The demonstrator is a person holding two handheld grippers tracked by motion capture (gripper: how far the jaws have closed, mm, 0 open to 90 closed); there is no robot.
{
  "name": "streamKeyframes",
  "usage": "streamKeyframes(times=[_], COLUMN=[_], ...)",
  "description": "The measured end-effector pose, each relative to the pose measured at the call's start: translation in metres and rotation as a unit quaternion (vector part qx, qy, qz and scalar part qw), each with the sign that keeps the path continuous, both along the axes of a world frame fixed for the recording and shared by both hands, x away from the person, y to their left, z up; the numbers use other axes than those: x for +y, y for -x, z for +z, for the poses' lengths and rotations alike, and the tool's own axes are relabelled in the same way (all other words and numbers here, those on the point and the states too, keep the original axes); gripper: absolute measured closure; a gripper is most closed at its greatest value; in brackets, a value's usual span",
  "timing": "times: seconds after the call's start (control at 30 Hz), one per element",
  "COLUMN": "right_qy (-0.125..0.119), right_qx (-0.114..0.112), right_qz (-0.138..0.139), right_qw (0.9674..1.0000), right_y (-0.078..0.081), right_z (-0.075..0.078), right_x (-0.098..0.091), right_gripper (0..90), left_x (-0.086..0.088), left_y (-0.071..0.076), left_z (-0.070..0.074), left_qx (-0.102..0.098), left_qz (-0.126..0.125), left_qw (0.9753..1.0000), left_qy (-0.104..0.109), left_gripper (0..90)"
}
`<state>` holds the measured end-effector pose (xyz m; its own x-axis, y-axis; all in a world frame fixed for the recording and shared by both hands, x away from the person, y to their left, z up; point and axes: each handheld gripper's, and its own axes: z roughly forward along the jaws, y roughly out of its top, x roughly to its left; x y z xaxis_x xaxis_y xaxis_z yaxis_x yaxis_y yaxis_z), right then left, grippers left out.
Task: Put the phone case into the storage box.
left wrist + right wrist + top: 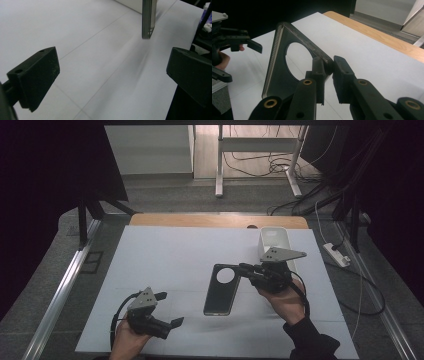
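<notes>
My right tongs [329, 68] pinch the corner of the dark, flat phone case with a round camera cutout [220, 289], mid-frame in the high view. My left tongs [112, 75] gape empty over the white-covered table [165, 260]; their view catches the case edge-on. Cables [260, 165] lie on the floor [165, 195] beyond.

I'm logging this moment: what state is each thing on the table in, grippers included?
Phone case: dark, held up off the mat by one corner, round camera hole open.
Right gripper: shut on the phone case's corner.
Left gripper: open, holds nothing.
White box: open-topped, resting at the mat's far edge.
</notes>
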<state>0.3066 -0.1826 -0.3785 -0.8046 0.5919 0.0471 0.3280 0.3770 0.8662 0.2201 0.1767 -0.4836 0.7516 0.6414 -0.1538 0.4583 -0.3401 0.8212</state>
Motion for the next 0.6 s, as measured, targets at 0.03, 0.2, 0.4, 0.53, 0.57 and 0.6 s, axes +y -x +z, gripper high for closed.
streamKeyframes(times=[0.03,0.2,0.4,0.53,0.57,0.6], right_qy=[0.000,0.000,-0.004,-0.007,-0.007,-0.006], right_qx=[-0.001,-0.006,-0.008,-0.008,-0.007,-0.008], right_qz=[0.000,-0.006,-0.012,-0.018,-0.018,-0.021], right_qw=[1.0000,1.0000,0.9999,0.9998,0.9998,0.9997], right_y=[-0.001,-0.004,-0.010,-0.014,-0.016,-0.017], right_z=[0.001,0.006,0.012,0.015,0.016,0.017], right_x=[-0.001,-0.005,-0.011,-0.016,-0.017,-0.018], right_gripper=[79.1,79.1,79.1,79.1,79.1,79.1], left_x=[0.002,0.016,0.035,0.042,0.045,0.046], left_y=[0.002,0.013,0.028,0.034,0.035,0.036], left_z=[0.000,-0.003,-0.007,-0.010,-0.011,-0.012], left_qx=[-0.004,-0.008,-0.011,-0.010,-0.009,-0.008], left_qz=[0.007,0.033,0.061,0.077,0.081,0.082], left_qw=[1.0000,0.9993,0.9979,0.9966,0.9964,0.9963], left_qy=[-0.006,-0.014,-0.018,-0.024,-0.024,-0.023], left_gripper=[0.0,0.0,0.0,0.0,0.0,0.0])
